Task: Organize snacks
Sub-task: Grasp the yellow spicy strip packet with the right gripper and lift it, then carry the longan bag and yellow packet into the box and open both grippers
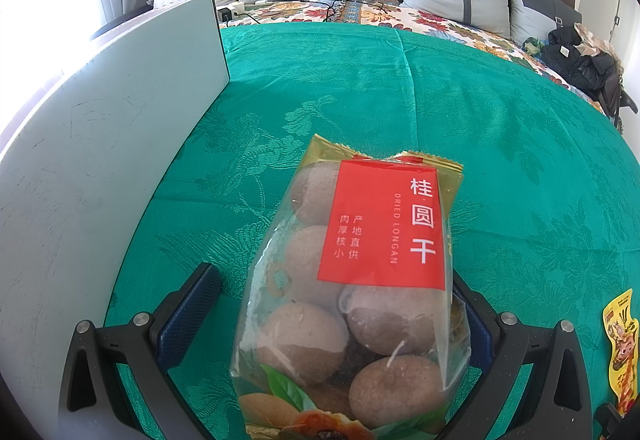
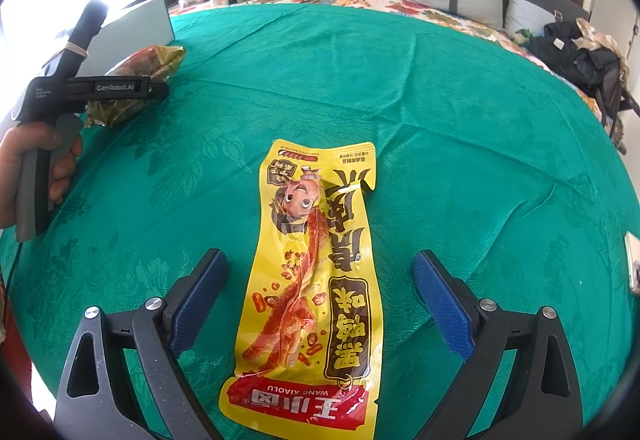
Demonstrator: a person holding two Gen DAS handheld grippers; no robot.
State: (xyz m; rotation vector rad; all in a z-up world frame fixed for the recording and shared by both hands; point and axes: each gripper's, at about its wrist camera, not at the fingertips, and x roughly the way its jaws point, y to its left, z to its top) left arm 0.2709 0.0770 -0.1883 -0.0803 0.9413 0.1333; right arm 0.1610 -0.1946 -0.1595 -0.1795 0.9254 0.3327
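Green bedspread (image 2: 400, 88) — right gripper (image 2: 320, 294) spread wide astride a yellow pouch (image 2: 312, 280) lying flat; left gripper (image 1: 332, 304), near the white board (image 1: 100, 144), holding a longan bag (image 1: 352, 280).

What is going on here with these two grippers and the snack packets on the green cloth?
A person is sorting snacks with a handheld gripper in each hand. The left gripper has a clear bag of dried longan with a red label between its fingers, lifted off the green patterned cloth; whether it is clamped is unclear. The right gripper is open, its blue pads either side of a long yellow snack packet lying flat on the cloth, not touching it.
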